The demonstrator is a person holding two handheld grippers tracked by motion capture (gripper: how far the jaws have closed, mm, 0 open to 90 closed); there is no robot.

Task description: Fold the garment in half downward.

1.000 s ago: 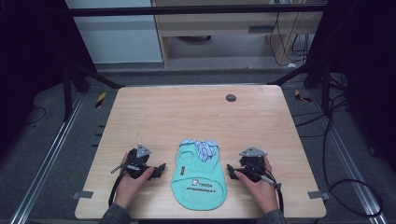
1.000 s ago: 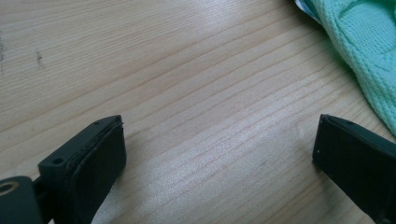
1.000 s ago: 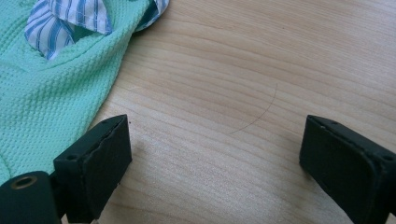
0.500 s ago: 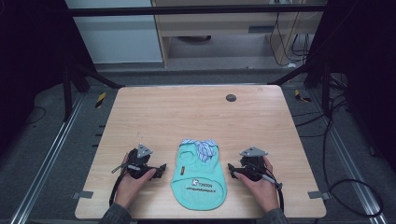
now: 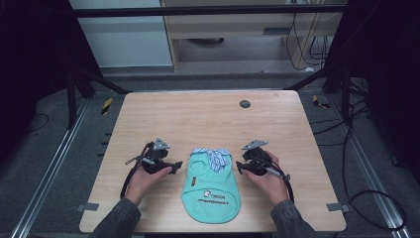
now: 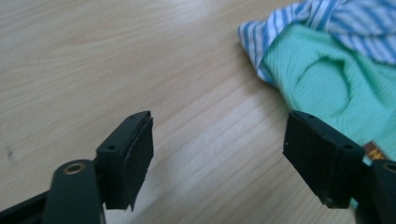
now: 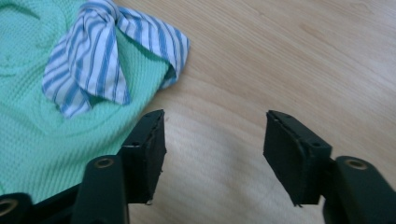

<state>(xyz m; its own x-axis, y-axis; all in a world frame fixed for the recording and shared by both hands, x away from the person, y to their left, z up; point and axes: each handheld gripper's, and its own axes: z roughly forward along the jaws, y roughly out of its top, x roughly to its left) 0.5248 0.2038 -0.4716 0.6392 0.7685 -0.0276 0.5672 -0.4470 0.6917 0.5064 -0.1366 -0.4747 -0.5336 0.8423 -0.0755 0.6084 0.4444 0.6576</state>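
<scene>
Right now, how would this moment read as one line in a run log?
left gripper: closing, nothing between fingers | right gripper: closing, nothing between fingers | green garment: flat on table, between both, untouched

The small green garment point(image 5: 210, 186) on the bench point(image 5: 208, 119) bears a white square logo with a line of white lettering beneath it. The print is too small to read for certain; the first word may be "TIMOON".
</scene>
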